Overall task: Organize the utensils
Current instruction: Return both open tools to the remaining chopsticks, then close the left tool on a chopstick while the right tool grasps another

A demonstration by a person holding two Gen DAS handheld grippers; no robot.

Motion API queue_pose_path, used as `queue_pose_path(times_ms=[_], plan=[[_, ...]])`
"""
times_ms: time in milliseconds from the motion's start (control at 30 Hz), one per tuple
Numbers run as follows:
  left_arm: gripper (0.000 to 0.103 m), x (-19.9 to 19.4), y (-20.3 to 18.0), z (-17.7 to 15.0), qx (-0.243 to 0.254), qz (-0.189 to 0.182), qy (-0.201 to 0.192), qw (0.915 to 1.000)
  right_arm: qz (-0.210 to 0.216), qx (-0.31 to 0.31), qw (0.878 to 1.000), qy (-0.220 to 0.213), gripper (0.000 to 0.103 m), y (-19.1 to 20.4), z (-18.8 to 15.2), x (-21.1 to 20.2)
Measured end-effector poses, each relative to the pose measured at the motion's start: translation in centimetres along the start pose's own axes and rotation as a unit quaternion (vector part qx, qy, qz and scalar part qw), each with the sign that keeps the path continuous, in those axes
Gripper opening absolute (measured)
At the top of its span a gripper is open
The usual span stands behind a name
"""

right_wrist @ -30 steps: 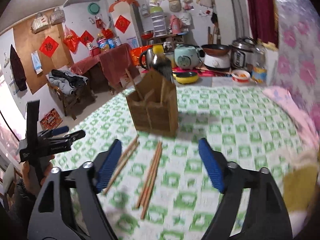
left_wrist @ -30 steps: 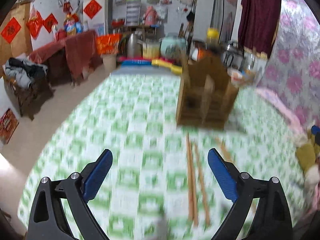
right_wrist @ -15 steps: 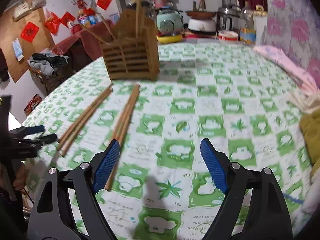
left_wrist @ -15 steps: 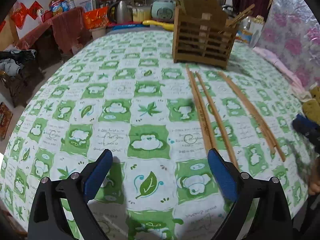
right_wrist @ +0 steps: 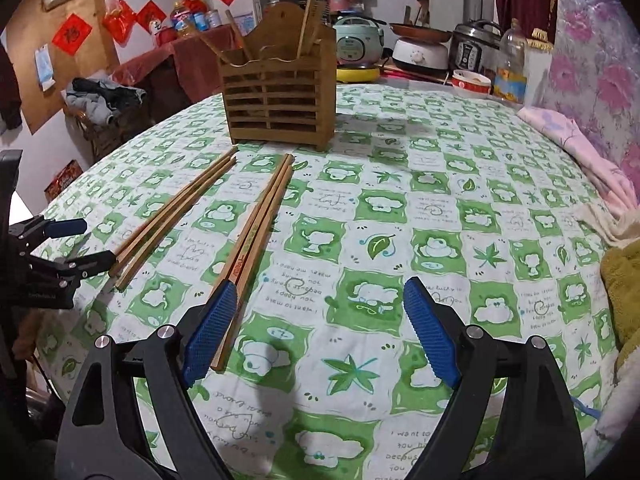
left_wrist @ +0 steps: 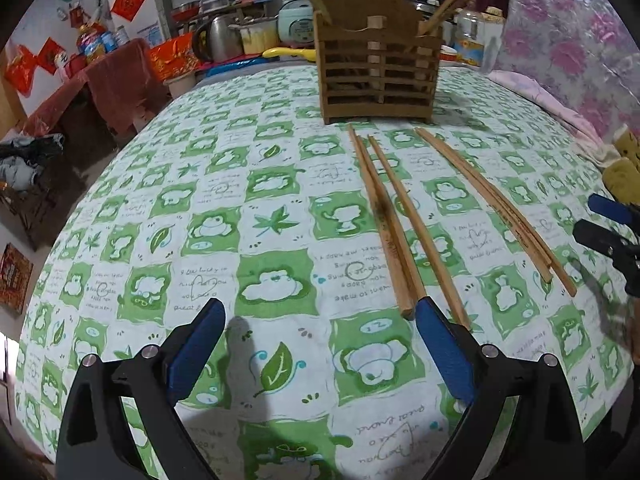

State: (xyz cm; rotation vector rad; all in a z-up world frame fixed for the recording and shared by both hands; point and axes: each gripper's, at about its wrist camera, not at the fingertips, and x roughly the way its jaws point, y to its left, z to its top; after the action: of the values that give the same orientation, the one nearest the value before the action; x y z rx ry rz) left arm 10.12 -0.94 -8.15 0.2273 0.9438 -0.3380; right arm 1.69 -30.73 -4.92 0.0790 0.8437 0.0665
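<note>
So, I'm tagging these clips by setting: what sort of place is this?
Probably a lived-in home kitchen and dining room: a table under a green-and-white checked cloth, a pale green rice cooker and a silver pressure cooker on the counter behind, and red paper decorations on the wall.

Our left hand-held gripper [left_wrist: 320, 344] has two matte black plastic arms, each an open triangular frame with a cut-out window. Two small silver screw heads sit on the upper edge of each arm. Each finger ends in a royal-blue pad [left_wrist: 442, 354], long and tapering.

Our right hand-held gripper [right_wrist: 318, 330] is built the same way: black frames, paired silver screws, and blue pads [right_wrist: 430, 334] whose faces carry a fine cross-hatched, ribbed texture.

Seen from the other side, the left tool appears as a black body with a blue tip [right_wrist: 66, 227] and faint small lettering we cannot read.
</note>
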Motion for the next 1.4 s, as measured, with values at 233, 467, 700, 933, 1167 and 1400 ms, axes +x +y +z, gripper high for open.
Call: queue_pose_path(times_ms=[233, 467, 700, 933, 1167, 1400], plan=[[0.098, 1.4, 0.4, 0.6, -0.015, -0.001, 0.039, 0.9991, 0.003, 0.004, 1.000, 0.001, 0.083, -0.2, 0.1, 0.1], [0.088, 1.1, -0.4, 1.0, -0.010, 0.035, 0.030, 0.9989, 0.002, 0.004, 1.000, 0.003, 0.083, -0.2, 0.1, 0.3], [0.048, 1.3, 0.2, 1.7, -0.030, 0.016, 0.032, 0.9989, 0.006, 0.005, 1.000, 0.005, 0.083, -0.2, 0.1, 0.4], [0.006, 1.4, -2.5, 1.9, 0.012, 0.030, 0.019, 0.9993, 0.005, 0.003, 1.000, -0.006, 0.083, -0.2, 0.1, 0.1], [0.015, 0.7, 1.1, 0.8, -0.037, 0.011, 0.013, 0.9992, 0.022, -0.026, 0.999, 0.004, 0.081, 0.8, -0.3, -0.3], [0.054, 0.5, 1.3, 0.3, -0.042, -0.037, 0.004, 0.9984, 0.074, -0.053, 0.995, 0.042, 0.064, 2.2, -3.0, -0.8]])
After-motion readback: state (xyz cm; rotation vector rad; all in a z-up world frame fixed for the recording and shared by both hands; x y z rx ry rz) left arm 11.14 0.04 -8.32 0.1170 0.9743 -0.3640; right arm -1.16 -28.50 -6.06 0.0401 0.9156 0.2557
